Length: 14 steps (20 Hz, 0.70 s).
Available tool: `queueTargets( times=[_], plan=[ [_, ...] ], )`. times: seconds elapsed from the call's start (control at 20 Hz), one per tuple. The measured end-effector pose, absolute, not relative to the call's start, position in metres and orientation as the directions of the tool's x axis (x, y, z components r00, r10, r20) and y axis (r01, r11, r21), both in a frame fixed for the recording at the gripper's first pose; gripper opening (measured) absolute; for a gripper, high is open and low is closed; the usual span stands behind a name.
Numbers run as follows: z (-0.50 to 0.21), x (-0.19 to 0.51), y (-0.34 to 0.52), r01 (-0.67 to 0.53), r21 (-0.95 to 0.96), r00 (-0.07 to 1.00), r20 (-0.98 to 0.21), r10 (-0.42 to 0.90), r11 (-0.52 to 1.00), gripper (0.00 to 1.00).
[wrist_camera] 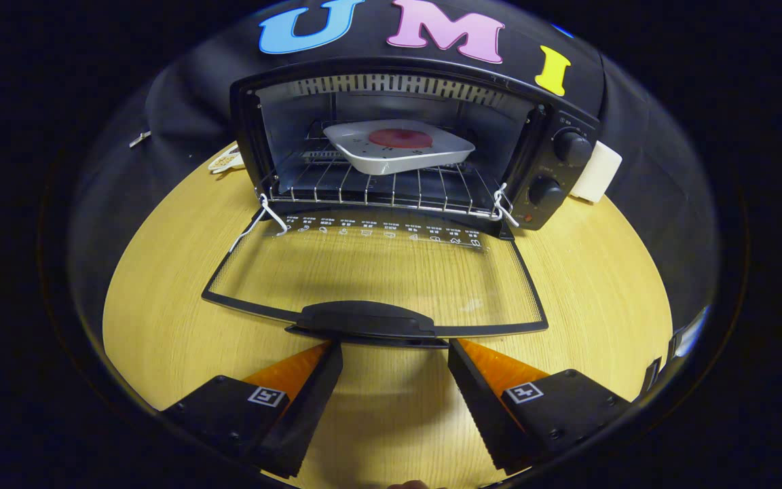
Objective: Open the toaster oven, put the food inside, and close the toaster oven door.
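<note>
Starting at my left, a small pale object (225,161) lies on the worktop (160,319) beside the toaster oven (418,146), too blurred for me to name. The oven itself stands straight ahead of me, well beyond my fingers, with its door (377,272) dropped flat onto the worktop toward me, hinged along the oven's lower front edge. Inside, on the wire rack (377,187), sits a white plate (401,146) carrying the red food (401,138), so I judge the loading is done and only the closing remains. The door handle (362,319) is what matters now: a dark bar running crosswise, left to right, on the door's near edge, just ahead of my fingertips and centred on the gap between them. My gripper (394,350) is spread wide and holds nothing; the left finger (303,390) and right finger (482,394) flank the handle's ends from just short of it, and I cannot tell whether either tip touches it. To close, I would expect to get under or onto that bar and swing it up and away from me. Further right are the oven's two knobs (571,147) and, beyond its side, a white block (598,173).
</note>
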<state>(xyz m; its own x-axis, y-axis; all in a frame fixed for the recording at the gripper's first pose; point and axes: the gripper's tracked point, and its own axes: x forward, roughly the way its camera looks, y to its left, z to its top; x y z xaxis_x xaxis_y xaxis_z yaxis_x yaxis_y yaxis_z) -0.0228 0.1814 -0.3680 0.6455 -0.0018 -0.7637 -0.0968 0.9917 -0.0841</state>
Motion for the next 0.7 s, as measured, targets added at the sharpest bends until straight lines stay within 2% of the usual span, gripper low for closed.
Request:
queueTargets(
  times=[0.35,0.7],
  plan=[
    [-0.324,-0.025,0.185,-0.141,-0.070,0.688,-0.724,0.047,0.987,1.00],
    [-0.266,0.009,0.185,-0.186,-0.047,0.760,-0.640,0.113,0.981,1.00]
  ],
)
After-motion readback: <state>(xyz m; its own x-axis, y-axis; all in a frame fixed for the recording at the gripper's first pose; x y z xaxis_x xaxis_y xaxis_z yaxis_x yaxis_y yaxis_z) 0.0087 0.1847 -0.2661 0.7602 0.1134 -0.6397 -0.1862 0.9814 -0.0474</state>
